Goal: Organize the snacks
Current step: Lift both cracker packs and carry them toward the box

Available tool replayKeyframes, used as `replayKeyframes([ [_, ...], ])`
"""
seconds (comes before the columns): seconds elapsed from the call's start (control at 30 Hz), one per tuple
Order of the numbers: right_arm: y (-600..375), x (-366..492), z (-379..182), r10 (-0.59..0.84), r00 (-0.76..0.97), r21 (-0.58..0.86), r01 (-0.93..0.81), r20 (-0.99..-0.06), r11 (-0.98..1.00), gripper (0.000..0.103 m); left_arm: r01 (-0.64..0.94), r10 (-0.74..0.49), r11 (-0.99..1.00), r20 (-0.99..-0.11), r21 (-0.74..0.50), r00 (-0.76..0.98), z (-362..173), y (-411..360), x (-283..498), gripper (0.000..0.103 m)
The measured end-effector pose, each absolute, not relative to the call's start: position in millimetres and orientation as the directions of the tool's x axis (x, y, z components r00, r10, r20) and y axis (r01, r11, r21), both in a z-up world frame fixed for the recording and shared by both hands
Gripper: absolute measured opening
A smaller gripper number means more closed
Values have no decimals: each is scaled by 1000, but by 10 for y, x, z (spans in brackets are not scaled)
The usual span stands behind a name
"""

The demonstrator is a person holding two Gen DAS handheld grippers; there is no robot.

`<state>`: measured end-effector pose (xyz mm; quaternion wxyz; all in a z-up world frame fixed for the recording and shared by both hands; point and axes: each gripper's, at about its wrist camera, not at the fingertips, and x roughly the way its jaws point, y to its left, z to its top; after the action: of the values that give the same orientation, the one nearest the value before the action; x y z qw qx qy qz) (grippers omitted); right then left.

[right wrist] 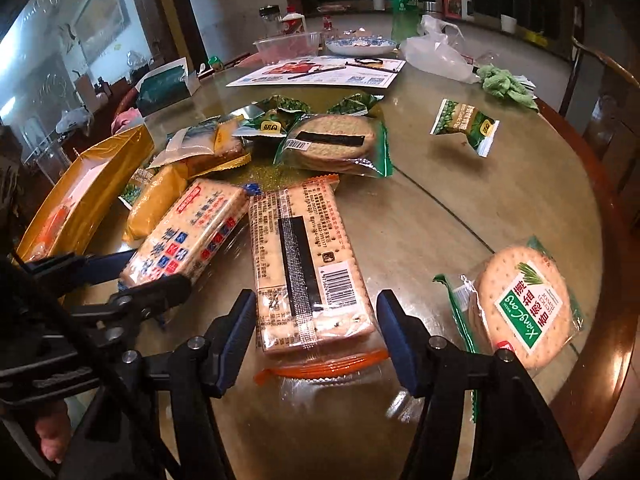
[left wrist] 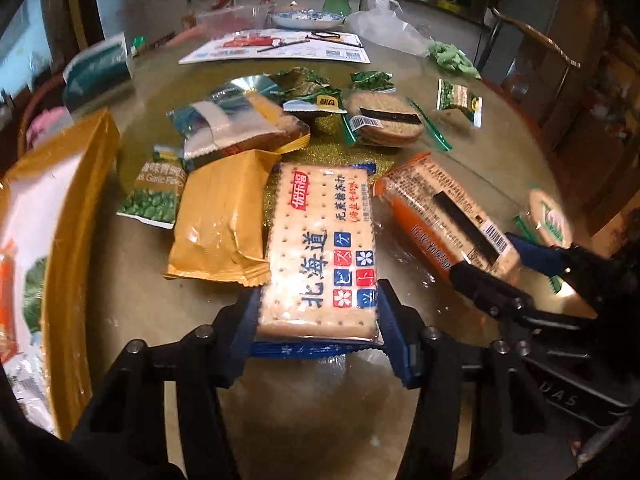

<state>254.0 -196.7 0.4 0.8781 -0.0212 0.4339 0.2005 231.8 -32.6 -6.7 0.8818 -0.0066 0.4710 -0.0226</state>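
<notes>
Left gripper (left wrist: 318,332) clamps the blue-wrapped rectangular cracker pack (left wrist: 322,248), long axis running near-to-far; right gripper (right wrist: 316,336) jaws wide, straddling the orange-wrapped cracker pack (right wrist: 304,268)

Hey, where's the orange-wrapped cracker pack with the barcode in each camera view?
Left wrist view: the orange-wrapped cracker pack lies right of centre, angled, its near end between the right gripper fingers.
Right wrist view: the pack lies bottom centre, between the open fingers, barcode facing up.
Shared landmark: the blue-printed cracker pack, lying just left of it in both views.
</notes>
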Motion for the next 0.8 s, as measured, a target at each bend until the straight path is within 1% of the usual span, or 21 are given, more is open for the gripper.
replayKeyframes([
  [0.13,-1995,2474,23,323,532,148,-345,-783,927,58,78,-36,997,-835,9,549,-70,-350,1998,57],
  [0.3,-2019,2256,36,296,533,134,-321,-793,937,58,97,-73,995,-846,-26,527,-80,-222,1286,57],
  [0.37,-2001,2168,50,293,528,122,-334,-797,935,58,103,-88,994,-845,-39,527,-89,-183,1071,59],
  [0.4,-1974,2133,62,295,527,114,-348,-797,930,59,97,-98,994,-845,-55,525,-95,-141,978,63],
  [0.43,-1947,2117,77,301,532,106,-366,-792,925,59,88,-98,994,-846,-61,525,-95,-131,955,74],
  [0.47,-1923,2118,97,300,543,94,-375,-784,922,60,77,-104,994,-845,-75,525,-81,-112,949,80],
  [0.5,-1897,2140,103,295,552,83,-375,-780,923,62,71,-116,993,-839,-93,532,-56,-100,963,83],
  [0.57,-1838,2215,119,296,557,85,-374,-776,924,63,60,-125,992,-826,-111,549,-4,-90,1022,83],
  [0.6,-1818,2248,111,306,554,97,-374,-774,922,66,57,-131,991,-815,-120,564,17,-95,1069,83],
  [0.67,-1793,2303,80,302,552,100,-366,-777,925,66,61,-135,991,-814,-123,565,-12,-115,1167,83],
  [0.7,-1785,2310,67,302,554,98,-367,-776,925,66,57,-134,991,-821,-124,556,-62,-138,1234,79],
  [0.73,-1783,2293,53,295,556,94,-360,-777,928,65,56,-136,990,-826,-127,547,-100,-142,1271,73],
  [0.77,-1797,2282,40,291,555,97,-352,-779,931,64,46,-91,996,-816,-79,571,-93,-187,1265,68],
  [0.8,-1805,2251,31,292,553,102,-347,-780,932,59,44,-58,998,-821,-41,568,-98,-235,1254,58],
])
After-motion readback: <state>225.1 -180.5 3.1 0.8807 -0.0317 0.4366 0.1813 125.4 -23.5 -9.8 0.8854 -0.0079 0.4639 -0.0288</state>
